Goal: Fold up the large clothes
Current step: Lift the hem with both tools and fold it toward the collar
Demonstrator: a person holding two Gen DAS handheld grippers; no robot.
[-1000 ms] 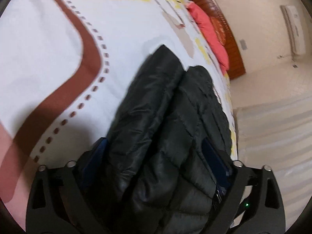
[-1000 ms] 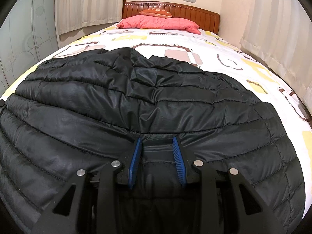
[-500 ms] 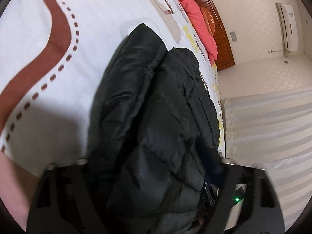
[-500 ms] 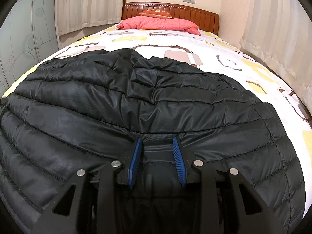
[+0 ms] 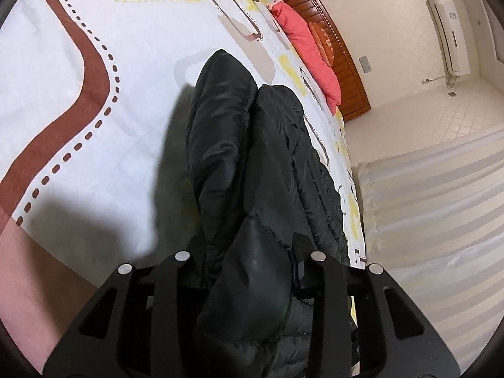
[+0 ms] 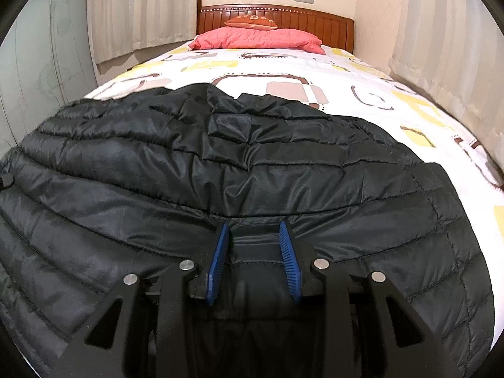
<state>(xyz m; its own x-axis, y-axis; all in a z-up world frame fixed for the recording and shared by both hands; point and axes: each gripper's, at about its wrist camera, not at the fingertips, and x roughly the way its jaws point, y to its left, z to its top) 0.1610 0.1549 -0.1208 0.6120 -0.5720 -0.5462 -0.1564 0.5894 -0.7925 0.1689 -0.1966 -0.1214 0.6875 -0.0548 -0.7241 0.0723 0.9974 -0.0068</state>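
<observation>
A black quilted puffer jacket (image 6: 220, 157) lies spread over the foot half of the bed. In the left wrist view a thick fold of the jacket (image 5: 239, 126) bulges up between the fingers of my left gripper (image 5: 249, 252). Its jaws are closing on that fold, the pads are buried in fabric, and the rest of the fold trails away over the sheet. My right gripper (image 6: 253, 233) has the jacket's near hem between its blue pads (image 6: 217, 252). Those jaws are opening slightly, and the fabric still sits pinched between them.
The patterned white bedsheet (image 5: 63, 94) lies bare left of the fold and beyond the jacket (image 6: 346, 72). A pink pillow (image 6: 258, 39) lies against the wooden headboard (image 6: 315, 22). Curtains (image 6: 441, 47) run along the bed's right side, a wardrobe (image 6: 31, 63) along its left.
My left gripper's jaws have come together around the jacket fold, hiding the blue pads, and the fold has lifted a little off the sheet. The right wrist view looks the same.
</observation>
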